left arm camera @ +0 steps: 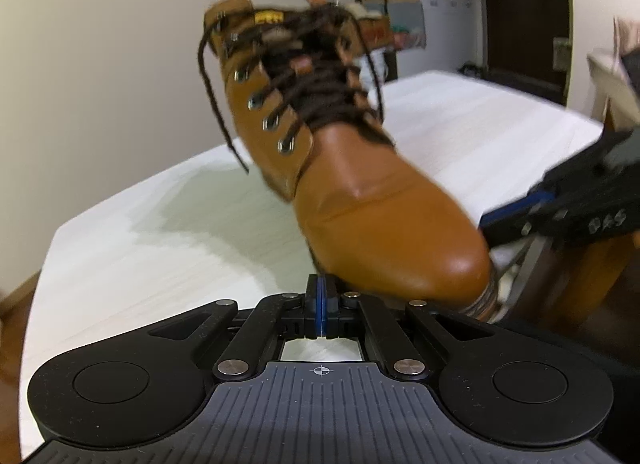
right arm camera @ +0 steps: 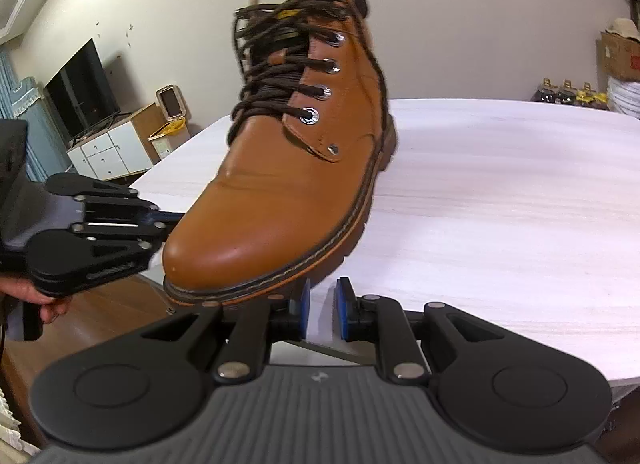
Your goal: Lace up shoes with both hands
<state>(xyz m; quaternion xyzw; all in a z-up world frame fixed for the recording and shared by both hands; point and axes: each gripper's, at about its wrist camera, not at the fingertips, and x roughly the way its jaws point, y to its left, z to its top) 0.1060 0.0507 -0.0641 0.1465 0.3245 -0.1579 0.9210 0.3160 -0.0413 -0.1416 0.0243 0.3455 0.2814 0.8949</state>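
**Boot perched at the table edge, laces loose, neither gripper holding anything**

The tan boot (right arm camera: 288, 168) stands on the white table (right arm camera: 500, 192) with its toe just ahead of both sets of jaws, overhanging the near edge. The left gripper (left arm camera: 320, 304) has its blue pads pressed flat together with nothing between them; its tips sit right below the toe cap, and blur makes it hard to say whether they touch the sole. The right gripper (right arm camera: 322, 310) stands partly open and empty, its jaws just under the welt at the boot's outer side.

The dark brown lace (left arm camera: 216, 104) is threaded through the eyelets, with loose ends hanging beyond the jaws, one down the left flank.

The likely trouble: a nudge from either gripper at the toe could tip or slide the boot off the edge. A closed left gripper cannot take a lace end until it opens, and reaching across the crossed strands could snag or pull slack unevenly.
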